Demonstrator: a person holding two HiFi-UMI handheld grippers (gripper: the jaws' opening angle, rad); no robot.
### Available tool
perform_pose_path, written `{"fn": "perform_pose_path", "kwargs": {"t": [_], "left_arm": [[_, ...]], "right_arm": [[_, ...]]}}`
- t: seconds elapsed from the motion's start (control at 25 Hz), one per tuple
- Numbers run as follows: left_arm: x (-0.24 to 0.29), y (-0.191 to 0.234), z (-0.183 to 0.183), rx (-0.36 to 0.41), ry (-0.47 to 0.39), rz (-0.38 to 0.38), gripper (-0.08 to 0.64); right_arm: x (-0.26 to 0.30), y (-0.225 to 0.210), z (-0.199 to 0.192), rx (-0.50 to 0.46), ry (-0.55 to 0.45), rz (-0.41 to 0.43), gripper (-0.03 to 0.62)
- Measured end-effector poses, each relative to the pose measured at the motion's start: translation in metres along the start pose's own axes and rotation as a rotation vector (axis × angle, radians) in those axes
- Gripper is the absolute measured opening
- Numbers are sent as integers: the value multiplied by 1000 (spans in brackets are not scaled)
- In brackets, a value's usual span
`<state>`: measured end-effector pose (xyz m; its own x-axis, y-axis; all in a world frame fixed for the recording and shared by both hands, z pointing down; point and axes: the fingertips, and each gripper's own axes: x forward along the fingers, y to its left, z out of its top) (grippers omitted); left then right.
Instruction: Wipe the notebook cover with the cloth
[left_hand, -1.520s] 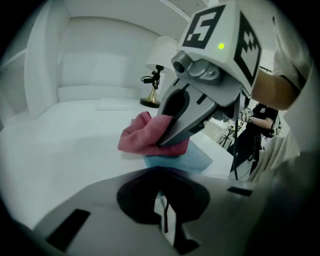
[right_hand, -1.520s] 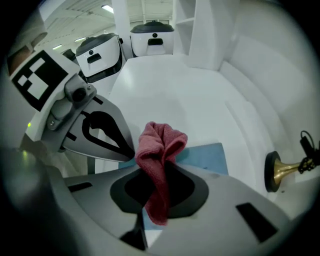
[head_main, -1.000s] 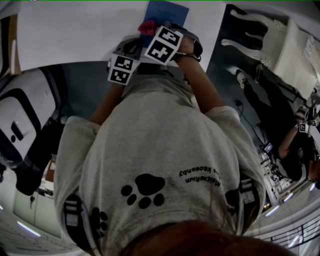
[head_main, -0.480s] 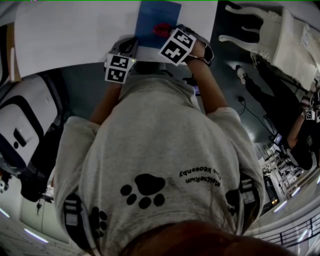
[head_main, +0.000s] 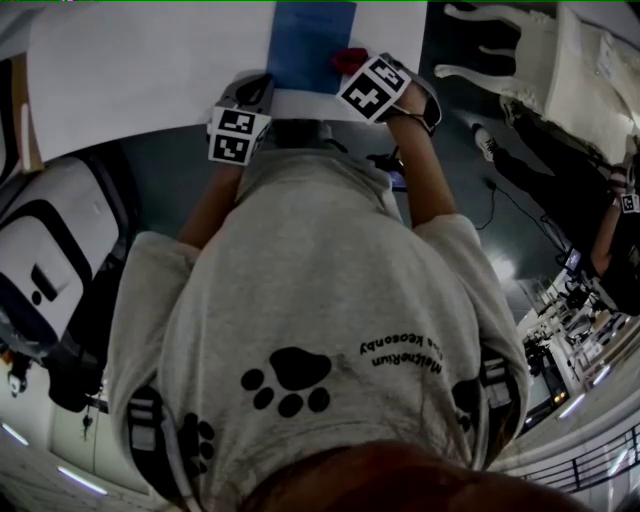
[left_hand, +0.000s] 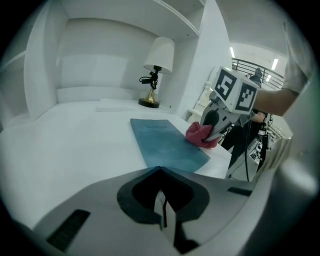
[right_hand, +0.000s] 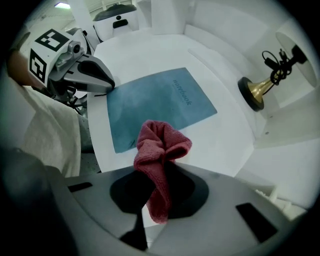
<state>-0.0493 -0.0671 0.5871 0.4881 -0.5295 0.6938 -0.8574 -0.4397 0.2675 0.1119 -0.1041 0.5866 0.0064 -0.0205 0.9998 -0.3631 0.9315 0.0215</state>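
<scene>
Red cloth (right_hand: 160, 145), one, pinched by right claw (right_hand: 152, 210); left claw (left_hand: 163, 210) pressed together, empty; one blue notebook (right_hand: 155, 105).

Right gripper (right_hand: 152, 212) clamping red cloth (right_hand: 160, 145) (bunched), at edge of blue notebook (right_hand: 155, 105); white table (right_hand: 227, 137)

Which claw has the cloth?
The right claw: it is shut on the red cloth, which bunches up out of it. The left claw is shut with nothing in it.
</scene>
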Motion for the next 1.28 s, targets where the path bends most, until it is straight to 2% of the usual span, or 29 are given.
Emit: {"fn": "perform_pose_path", "kwargs": {"t": [0.16,0.36,0.52,0.64,0.88,1.28], "left_arm": [[0,-1,-3,-7,7,-7,12],[-1,-4,-5,-19,15,-16,12],[-3,-5,-8,-24,21,-21,12],[-4,-7,-8,-21,23,-23,12],[-6,-5,-8,-18,25,-20,12],[-6,-5,-10,-20,29,-26,12]], "right_arm": [[-4,-6,-18,52,19,-14,60],[-28,-4,-1,66,-66,-33,60],[-48,13,39,1,-166,-37,60],[-55,28,72,-88,-220,-39,60],[-46,73,125,-208,-269,51,60],[-14,93,133,-241,-212,143,60]]}}
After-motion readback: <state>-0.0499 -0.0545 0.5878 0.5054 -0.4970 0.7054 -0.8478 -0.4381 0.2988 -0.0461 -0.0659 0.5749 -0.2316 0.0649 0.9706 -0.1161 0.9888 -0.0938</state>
